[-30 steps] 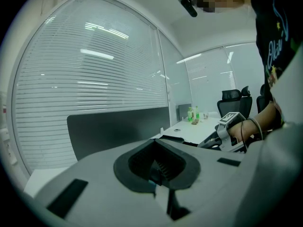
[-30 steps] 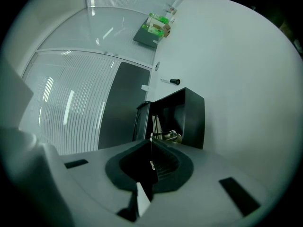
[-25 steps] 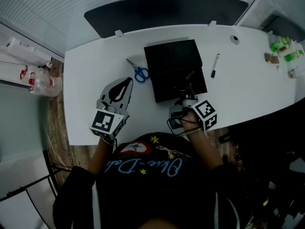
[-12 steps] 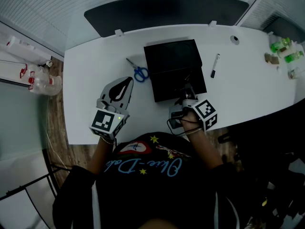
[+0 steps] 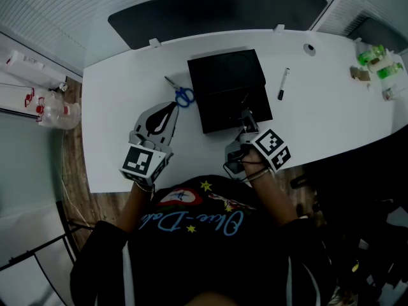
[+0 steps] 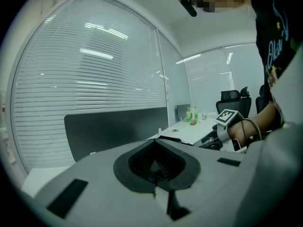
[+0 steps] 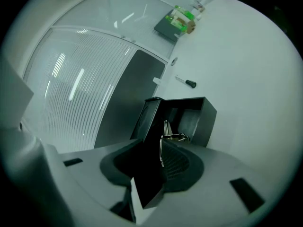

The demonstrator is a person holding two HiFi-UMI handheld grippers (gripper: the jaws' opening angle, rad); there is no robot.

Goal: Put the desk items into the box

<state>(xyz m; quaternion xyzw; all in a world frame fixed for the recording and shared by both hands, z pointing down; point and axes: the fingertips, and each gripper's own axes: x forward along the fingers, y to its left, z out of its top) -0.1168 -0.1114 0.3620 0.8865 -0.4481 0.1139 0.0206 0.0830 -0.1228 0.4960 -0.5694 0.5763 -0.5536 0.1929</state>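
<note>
- The right tongs point(image 7: 163, 150) are spread, and their jaws have just been opening. What looks like a small black clip point(image 7: 173, 137) with wire handles sits loose between the tips, above the near wall of the open box point(image 5: 229, 104).
- The left tongs point(image 5: 171, 109) are pressed together and empty, to the left of the box.
- 2 items are on the desk point(image 5: 127, 88). The scissors point(image 5: 183, 95) lie just ahead of the left tongs' tips, and the marker point(image 5: 282, 85) is ahead and to the right of the right tongs.
- The scissors are probably stiff and light, and they lie flat. The blue handles look easiest to pinch.
- The marker is probably light and smooth and may roll, so grip it across the middle of the barrel.
- No writing can be read. The 2 cubes carry only patterns, and the shirt script is too dim.
</note>
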